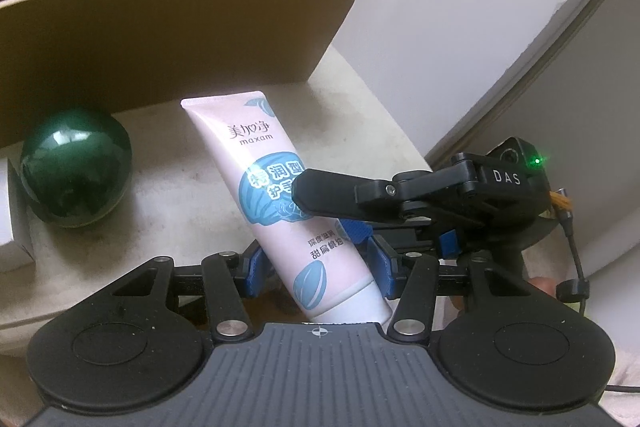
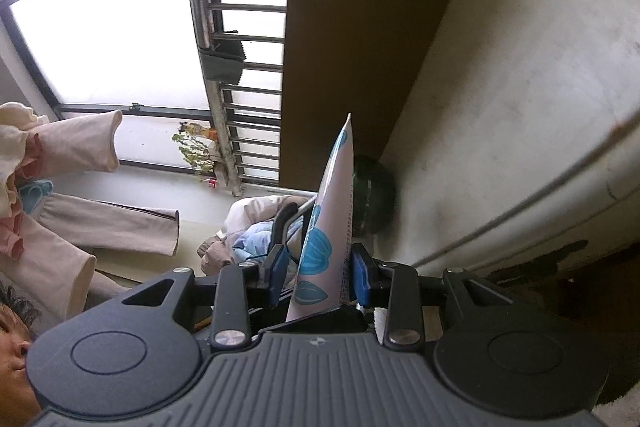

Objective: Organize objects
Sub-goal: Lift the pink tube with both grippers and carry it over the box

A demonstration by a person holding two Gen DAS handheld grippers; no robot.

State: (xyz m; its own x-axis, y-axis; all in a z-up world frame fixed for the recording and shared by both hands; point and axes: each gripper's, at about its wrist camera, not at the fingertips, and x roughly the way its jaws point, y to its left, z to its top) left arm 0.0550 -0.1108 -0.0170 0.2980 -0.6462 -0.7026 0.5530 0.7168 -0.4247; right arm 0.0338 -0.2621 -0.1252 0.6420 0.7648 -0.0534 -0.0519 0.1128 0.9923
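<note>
cardboard box [image 1: 168, 39] holds blue and white items; both claws [image 1: 316, 267] [image 2: 320, 275] pinch the pink tube [image 1: 276, 187].

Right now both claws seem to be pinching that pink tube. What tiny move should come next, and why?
Probably the right gripper should let go. The left gripper already clamps the pink tube near its cap, and the open cardboard box stands just behind, so one gripper could likely carry it in.

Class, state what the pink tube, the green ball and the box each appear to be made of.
Pink tube: probably soft plastic, satin finish, crimped flat end. Green ball: glossy, mirror-like reflections; glass, glazed ceramic or plastic, unclear. Box: matte brown cardboard with thin walls.
</note>
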